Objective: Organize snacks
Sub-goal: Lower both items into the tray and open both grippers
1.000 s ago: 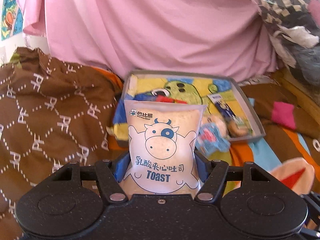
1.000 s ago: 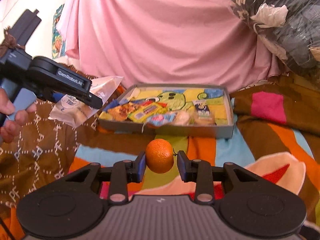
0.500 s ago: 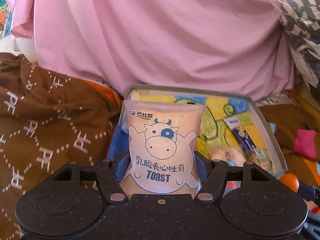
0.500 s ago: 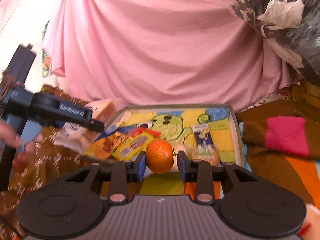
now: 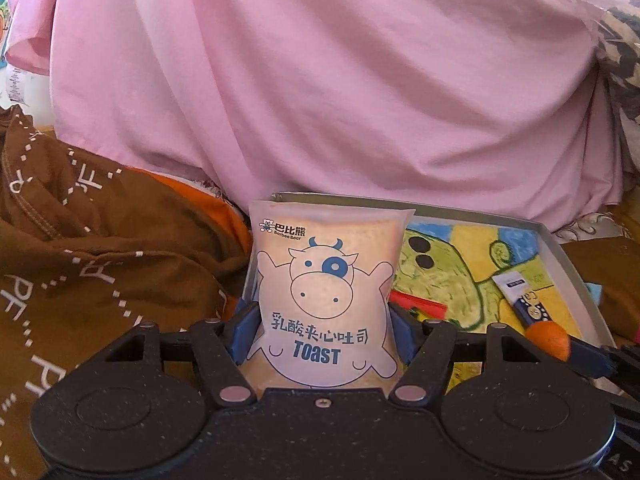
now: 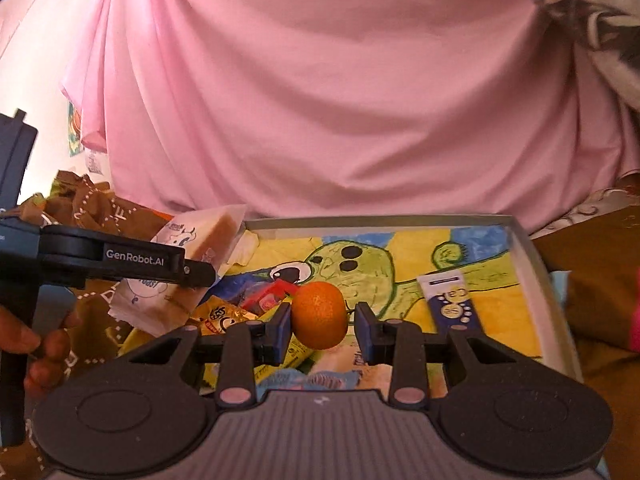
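Observation:
My left gripper (image 5: 322, 328) is shut on a toast packet (image 5: 326, 280) printed with a cow, held upright over the left end of the grey tray (image 5: 568, 264). My right gripper (image 6: 322, 322) is shut on a small orange (image 6: 320, 314) above the tray's (image 6: 532, 256) front middle. In the right wrist view the left gripper (image 6: 192, 270) and the toast packet (image 6: 192, 248) hang at the tray's left edge. The orange (image 5: 547, 340) also shows at the right in the left wrist view.
The tray has a green cartoon picture on its floor and holds a blue-and-white sachet (image 6: 450, 300), yellow packets (image 6: 224, 318) and a red packet (image 6: 268, 298). A brown patterned blanket (image 5: 80, 264) lies to the left. A pink sheet (image 6: 320, 100) hangs behind. A hand (image 6: 36, 344) grips the left handle.
Both grippers have moved forward over the tray, still holding the toast packet and the orange. The tray fills more of each view now.

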